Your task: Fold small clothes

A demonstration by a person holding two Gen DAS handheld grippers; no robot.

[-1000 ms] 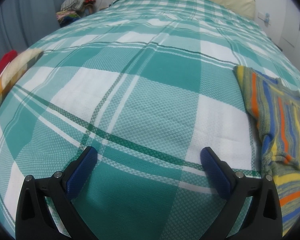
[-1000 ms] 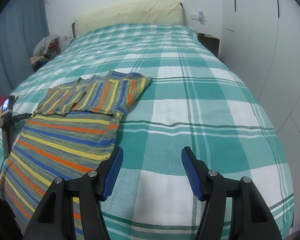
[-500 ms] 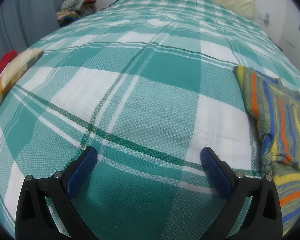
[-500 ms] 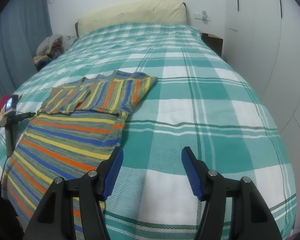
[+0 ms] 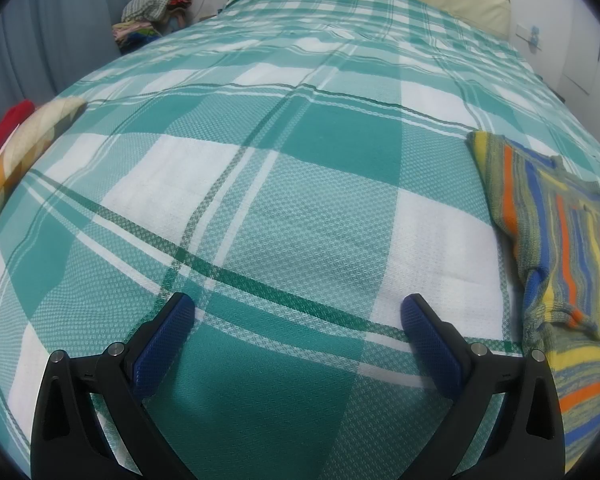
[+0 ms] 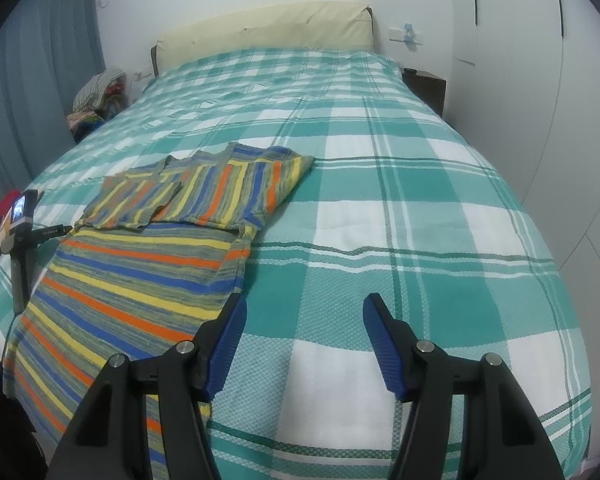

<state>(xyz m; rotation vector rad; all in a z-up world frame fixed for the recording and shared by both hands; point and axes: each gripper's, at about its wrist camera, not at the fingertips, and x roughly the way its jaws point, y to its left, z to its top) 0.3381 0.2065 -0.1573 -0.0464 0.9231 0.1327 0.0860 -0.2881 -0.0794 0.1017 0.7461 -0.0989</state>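
Observation:
A striped knit garment (image 6: 148, 264) in blue, orange, yellow and grey lies flat on the green-and-white plaid bedspread (image 6: 400, 208), with both sleeves folded in over the chest. It also shows at the right edge of the left wrist view (image 5: 560, 240). My right gripper (image 6: 304, 312) is open and empty, just right of the garment's lower edge, above the bed. My left gripper (image 5: 296, 312) is open and empty over bare bedspread (image 5: 260, 184), left of the garment; it also shows in the right wrist view (image 6: 24, 232).
A cream headboard (image 6: 264, 28) is at the far end. A pile of clothes (image 6: 96, 100) sits beside the bed at the left by blue curtains (image 6: 32, 92). A dark nightstand (image 6: 424, 84) and white wardrobe (image 6: 540, 80) stand right. A checked cloth (image 5: 24, 148) lies at the bed's left edge.
My right gripper has drifted slightly, so the garment sits a little further right in its view. The left gripper has not moved. Both stay open.

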